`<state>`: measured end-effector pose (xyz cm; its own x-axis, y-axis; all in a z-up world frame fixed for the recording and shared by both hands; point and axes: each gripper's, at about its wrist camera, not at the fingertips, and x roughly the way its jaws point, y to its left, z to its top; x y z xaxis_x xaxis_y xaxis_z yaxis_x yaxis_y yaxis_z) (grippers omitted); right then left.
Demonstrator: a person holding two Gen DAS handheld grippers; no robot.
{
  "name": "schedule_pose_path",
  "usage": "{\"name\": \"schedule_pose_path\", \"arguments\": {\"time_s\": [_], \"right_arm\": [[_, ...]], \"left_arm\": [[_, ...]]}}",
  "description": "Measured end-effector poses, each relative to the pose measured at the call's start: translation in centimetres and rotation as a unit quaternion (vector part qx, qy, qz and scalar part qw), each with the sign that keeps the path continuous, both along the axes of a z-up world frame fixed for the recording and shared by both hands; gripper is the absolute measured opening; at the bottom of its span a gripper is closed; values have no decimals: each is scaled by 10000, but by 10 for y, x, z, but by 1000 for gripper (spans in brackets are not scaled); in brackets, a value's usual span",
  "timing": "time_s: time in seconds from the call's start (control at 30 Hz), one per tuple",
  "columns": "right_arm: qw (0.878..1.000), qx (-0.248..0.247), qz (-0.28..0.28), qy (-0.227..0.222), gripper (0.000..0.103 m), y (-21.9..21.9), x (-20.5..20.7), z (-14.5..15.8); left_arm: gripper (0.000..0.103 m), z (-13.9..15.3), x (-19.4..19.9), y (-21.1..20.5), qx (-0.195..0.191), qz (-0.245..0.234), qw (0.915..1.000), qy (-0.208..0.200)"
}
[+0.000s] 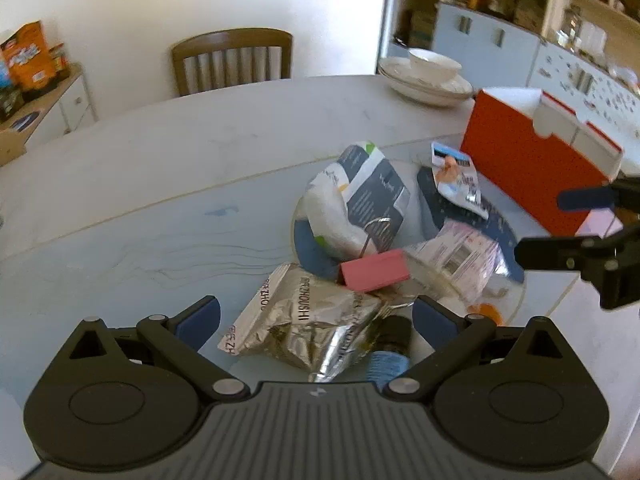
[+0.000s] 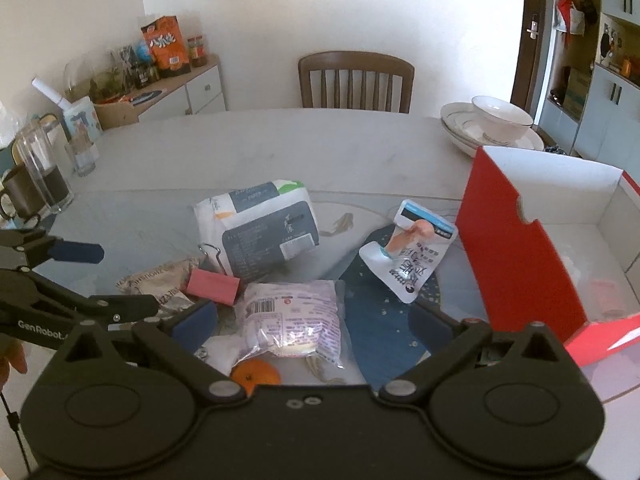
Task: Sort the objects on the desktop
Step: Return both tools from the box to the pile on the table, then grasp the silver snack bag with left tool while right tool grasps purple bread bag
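Observation:
My left gripper [image 1: 316, 318] is open and hangs just over a crumpled silver foil packet [image 1: 312, 324], its pads apart from it. Beyond the packet lie a pink binder clip [image 1: 374, 270], a white and grey tissue pack [image 1: 356, 196] and a small dark bottle [image 1: 390, 344]. My right gripper [image 2: 316, 320] is also open, above a pink-purple snack packet [image 2: 292, 320] and touching nothing. An orange [image 2: 256, 374] lies near its base. A white pouch [image 2: 412, 256] rests on a dark blue mat [image 2: 384, 320]. The red box [image 2: 520, 260] stands open at the right.
Stacked plates with a bowl [image 2: 492, 124] sit at the table's far right, and a wooden chair [image 2: 356, 80] stands behind. Glass jugs and a cup [image 2: 40, 172] stand at the far left edge. The left gripper [image 2: 100, 280] reaches in from the left, a hand [image 2: 12, 360] behind it.

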<state>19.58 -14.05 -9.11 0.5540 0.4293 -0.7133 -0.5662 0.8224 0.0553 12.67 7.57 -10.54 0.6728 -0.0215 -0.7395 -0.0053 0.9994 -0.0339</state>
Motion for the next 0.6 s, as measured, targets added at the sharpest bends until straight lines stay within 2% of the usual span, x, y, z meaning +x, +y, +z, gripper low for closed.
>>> {"name": "schedule_pose_path", "arguments": {"time_s": [0.33, 0.6], "right_arm": [[9996, -105, -60, 243, 102, 10, 19, -21], [9988, -235, 144, 411, 102, 24, 29, -37]], "left_arm": [[103, -22, 18, 10, 46, -578, 9981, 200], [103, -37, 33, 20, -68, -683, 9968, 412]]}}
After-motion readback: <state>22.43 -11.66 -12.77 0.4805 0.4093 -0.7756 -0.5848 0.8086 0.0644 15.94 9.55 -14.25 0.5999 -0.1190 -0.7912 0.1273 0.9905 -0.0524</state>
